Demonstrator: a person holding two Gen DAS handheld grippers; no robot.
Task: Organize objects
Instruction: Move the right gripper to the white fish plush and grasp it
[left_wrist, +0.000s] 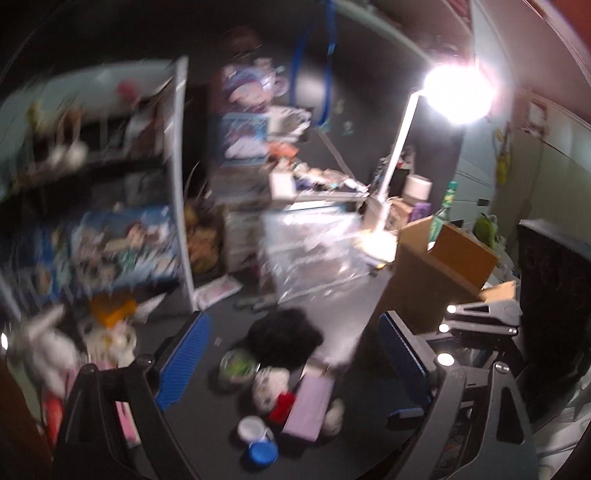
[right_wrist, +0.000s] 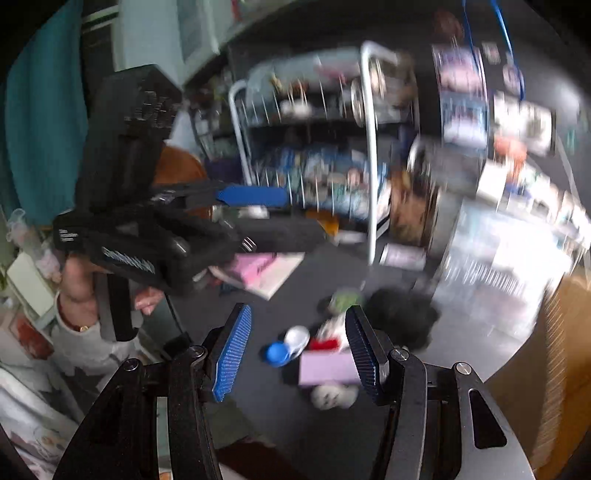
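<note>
A cluster of small items lies on the dark tabletop (left_wrist: 351, 306): a lilac box (left_wrist: 310, 408), a red piece (left_wrist: 282, 406), a blue lid with a white cap (left_wrist: 258, 446), a green round tin (left_wrist: 238, 365) and a black fuzzy bundle (left_wrist: 284, 338). My left gripper (left_wrist: 293, 317) hangs above them, jaws wide open and empty. The right wrist view shows the same lilac box (right_wrist: 325, 369), blue lid (right_wrist: 277, 353) and black bundle (right_wrist: 399, 317) below my right gripper (right_wrist: 298, 311), which stands open with nothing between its blue pads. The left gripper (right_wrist: 303, 214) appears there at left, held by a hand (right_wrist: 77, 280).
A cardboard box (left_wrist: 443, 266) stands at the right, a bright desk lamp (left_wrist: 458, 92) behind it. A clear plastic bin (left_wrist: 310, 251) sits at the back. A white metal shelf rack (left_wrist: 181, 184) full of items is on the left. A pink book (right_wrist: 258, 269) lies nearby. Both views are blurred.
</note>
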